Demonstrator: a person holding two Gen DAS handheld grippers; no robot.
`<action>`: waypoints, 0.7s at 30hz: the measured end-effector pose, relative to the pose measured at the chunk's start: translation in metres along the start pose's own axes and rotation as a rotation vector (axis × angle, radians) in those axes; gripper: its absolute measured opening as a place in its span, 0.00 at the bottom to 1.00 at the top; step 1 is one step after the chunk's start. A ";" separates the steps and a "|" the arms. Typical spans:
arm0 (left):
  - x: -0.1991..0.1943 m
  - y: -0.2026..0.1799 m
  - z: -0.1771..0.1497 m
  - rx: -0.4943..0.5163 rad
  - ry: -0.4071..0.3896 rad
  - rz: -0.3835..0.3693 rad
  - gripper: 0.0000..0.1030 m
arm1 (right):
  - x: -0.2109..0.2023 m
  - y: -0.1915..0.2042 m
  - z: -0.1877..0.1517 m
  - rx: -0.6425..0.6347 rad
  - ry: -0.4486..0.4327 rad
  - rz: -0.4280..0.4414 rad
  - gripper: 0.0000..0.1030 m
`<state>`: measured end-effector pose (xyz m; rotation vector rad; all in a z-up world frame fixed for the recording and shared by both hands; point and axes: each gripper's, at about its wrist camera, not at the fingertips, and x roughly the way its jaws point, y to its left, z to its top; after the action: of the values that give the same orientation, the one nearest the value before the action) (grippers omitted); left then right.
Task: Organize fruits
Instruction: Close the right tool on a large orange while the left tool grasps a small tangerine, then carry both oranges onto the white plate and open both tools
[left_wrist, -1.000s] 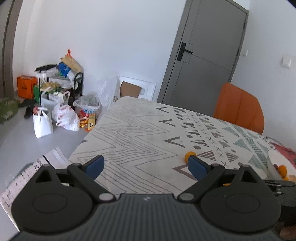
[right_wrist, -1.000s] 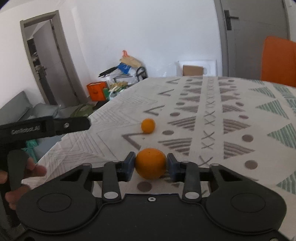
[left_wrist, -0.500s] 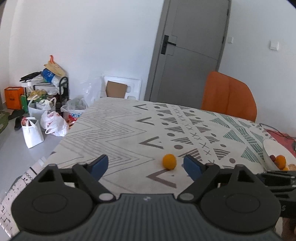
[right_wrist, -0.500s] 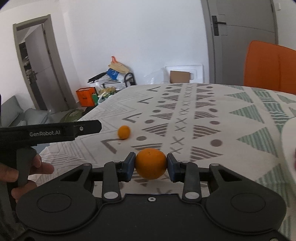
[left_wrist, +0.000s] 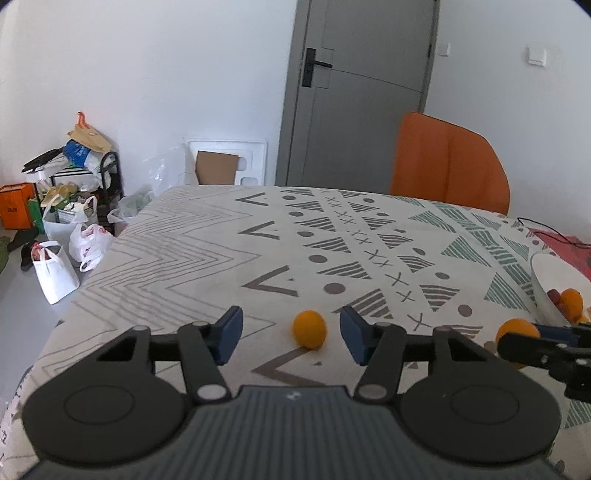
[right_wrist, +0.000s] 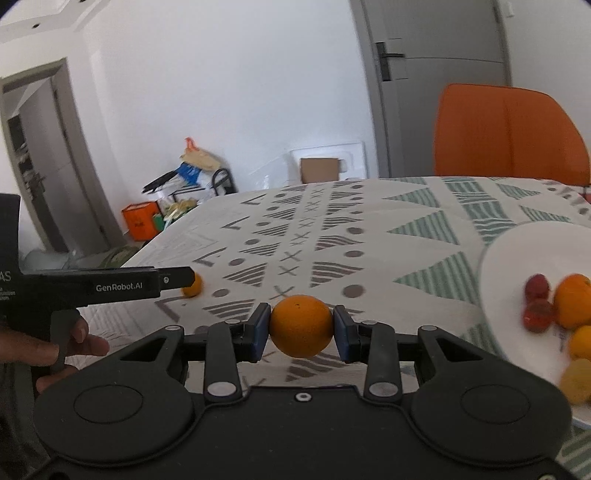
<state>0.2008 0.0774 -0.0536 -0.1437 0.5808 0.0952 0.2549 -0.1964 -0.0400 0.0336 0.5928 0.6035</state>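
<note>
My right gripper (right_wrist: 301, 326) is shut on an orange (right_wrist: 301, 325) and holds it above the patterned tablecloth, left of a white bowl (right_wrist: 517, 254) holding oranges and small red fruits. My left gripper (left_wrist: 291, 334) is open, its blue pads on either side of a small orange (left_wrist: 309, 329) lying on the cloth, not touching it. The small orange also shows in the right wrist view (right_wrist: 193, 286), partly behind the left gripper's body. The bowl (left_wrist: 545, 291) and the held orange (left_wrist: 515, 328) show at the right edge of the left wrist view.
An orange chair (left_wrist: 448, 162) stands behind the table's far edge. Bags and boxes (left_wrist: 61, 206) sit on the floor left of the table. A grey door (left_wrist: 358, 92) is at the back. A red item with a cable (left_wrist: 561, 247) lies beyond the bowl.
Both grippers have swung right. The small orange now lies between the left gripper's pads. The right gripper has carried its orange toward the bowl, which has come into its view.
</note>
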 end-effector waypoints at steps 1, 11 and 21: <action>0.002 -0.002 0.000 0.004 0.000 -0.003 0.53 | -0.001 -0.003 -0.001 0.006 -0.004 -0.008 0.33; 0.010 -0.013 -0.005 0.015 0.047 -0.008 0.20 | -0.018 -0.020 -0.006 0.052 -0.054 -0.048 0.34; -0.013 -0.036 -0.002 0.044 0.006 -0.045 0.20 | -0.039 -0.031 -0.010 0.072 -0.102 -0.062 0.33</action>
<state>0.1938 0.0407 -0.0440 -0.1140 0.5854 0.0384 0.2400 -0.2453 -0.0339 0.1131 0.5150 0.5170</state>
